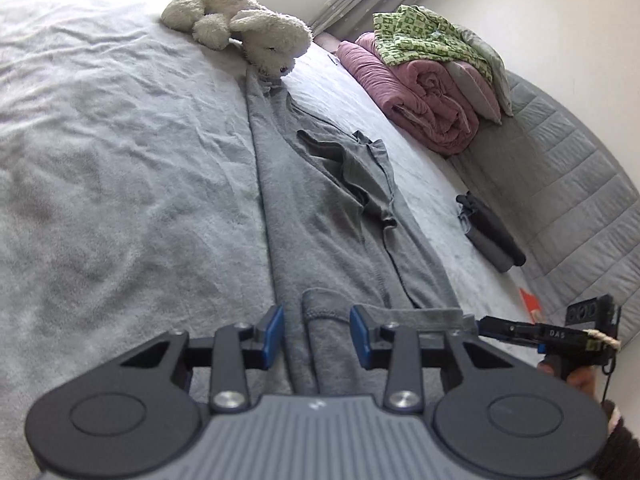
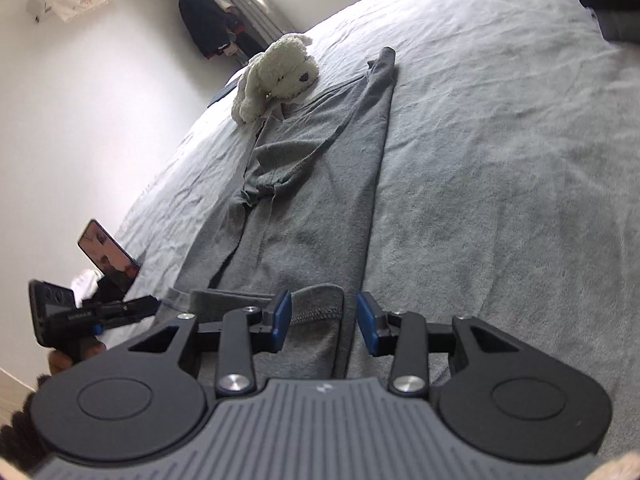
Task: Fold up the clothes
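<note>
1. Grey T-shirt (image 1: 320,208) lies lengthwise on the bed (image 1: 120,160), both sides already folded inward into a long narrow strip. One sleeve (image 1: 360,168) rests crumpled on top near mid-length.
2. Near hem (image 2: 316,312) sits doubled at the shirt's closest end, directly in front of both cameras. Likely the start point for folding the strip toward the collar.
3. Left gripper (image 1: 316,334) has jaws parted moderately, blue pads straddling one hem corner. No cloth pinched as far as can be seen.
4. Right gripper (image 2: 322,318) matches it: jaws apart, hem edge lying between the pads, not clamped. Judged a symmetric pre-grasp, one corner each, so the edge would lift evenly.
5. Far end of the shirt touches a white plush dog (image 1: 256,28), which may get in the way of laying the fold flat.
6. Further out: rolled pink quilt (image 1: 420,96) with green patterned cloth (image 1: 424,36) on top, and a dark folded garment (image 1: 488,232) beside the shirt, well apart.
7. A phone (image 2: 108,254) stands propped at the bed edge.
</note>
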Tool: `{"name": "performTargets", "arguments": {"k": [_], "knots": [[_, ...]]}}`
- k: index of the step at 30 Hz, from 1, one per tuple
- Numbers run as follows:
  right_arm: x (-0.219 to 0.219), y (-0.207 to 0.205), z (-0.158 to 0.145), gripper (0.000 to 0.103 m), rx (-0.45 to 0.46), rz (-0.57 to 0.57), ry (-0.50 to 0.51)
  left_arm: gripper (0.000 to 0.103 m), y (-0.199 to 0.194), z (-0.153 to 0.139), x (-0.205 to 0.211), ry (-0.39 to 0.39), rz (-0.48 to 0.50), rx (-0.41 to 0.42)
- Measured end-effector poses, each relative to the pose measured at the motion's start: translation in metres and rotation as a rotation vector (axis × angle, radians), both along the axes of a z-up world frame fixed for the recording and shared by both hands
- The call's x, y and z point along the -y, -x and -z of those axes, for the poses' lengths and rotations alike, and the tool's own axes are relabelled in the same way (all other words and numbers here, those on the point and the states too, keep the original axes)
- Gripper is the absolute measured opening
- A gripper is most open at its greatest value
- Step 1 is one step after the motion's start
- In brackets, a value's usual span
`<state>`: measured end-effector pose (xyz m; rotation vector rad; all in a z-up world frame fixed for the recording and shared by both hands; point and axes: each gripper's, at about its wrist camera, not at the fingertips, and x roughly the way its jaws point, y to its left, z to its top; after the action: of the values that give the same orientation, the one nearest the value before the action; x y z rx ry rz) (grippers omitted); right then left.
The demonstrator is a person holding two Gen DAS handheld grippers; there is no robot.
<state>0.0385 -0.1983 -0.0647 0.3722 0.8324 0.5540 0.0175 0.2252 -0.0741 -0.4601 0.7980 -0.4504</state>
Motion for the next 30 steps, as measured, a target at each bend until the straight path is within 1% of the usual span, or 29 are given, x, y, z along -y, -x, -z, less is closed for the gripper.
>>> {"name": "performTargets", "arguments": {"k": [2,4,7,9,12,14,18,19,25,30], "knots": [[-0.013,0.006,-0.001,0.029,0.068,-0.018,0.083,0.035,0.002,-0.002,0.005,-0.052,0.008,0.021],[-0.024,0.013,-0.001,0.029,0.123,-0.041,0.155,0.035,0.005,-0.002,0.01,-0.096,0.018,0.032],[-0.034,0.015,0.003,0.029,0.153,-0.057,0.227,0.035,0.007,-0.004,0.017,-0.143,0.026,0.049],[-0.037,0.017,0.005,0.028,0.162,-0.057,0.261,0.034,0.009,-0.007,0.02,-0.168,0.023,0.068],[-0.038,0.02,0.005,0.027,0.179,-0.054,0.285,0.032,0.015,-0.014,0.026,-0.217,0.023,0.112],[-0.038,0.022,0.003,0.025,0.194,-0.051,0.297,0.03,0.018,-0.017,0.03,-0.237,0.03,0.137],[-0.041,0.024,0.0,0.024,0.219,-0.043,0.311,0.028,0.018,-0.02,0.037,-0.253,0.049,0.156],[-0.042,0.024,-0.001,0.024,0.223,-0.043,0.311,0.028,0.016,-0.019,0.037,-0.252,0.05,0.149],[-0.045,0.022,0.001,0.023,0.218,-0.051,0.305,0.027,0.006,-0.013,0.035,-0.227,0.029,0.073],[-0.042,0.017,0.007,0.023,0.178,-0.042,0.278,0.026,0.002,-0.007,0.032,-0.191,0.029,0.018]]}}
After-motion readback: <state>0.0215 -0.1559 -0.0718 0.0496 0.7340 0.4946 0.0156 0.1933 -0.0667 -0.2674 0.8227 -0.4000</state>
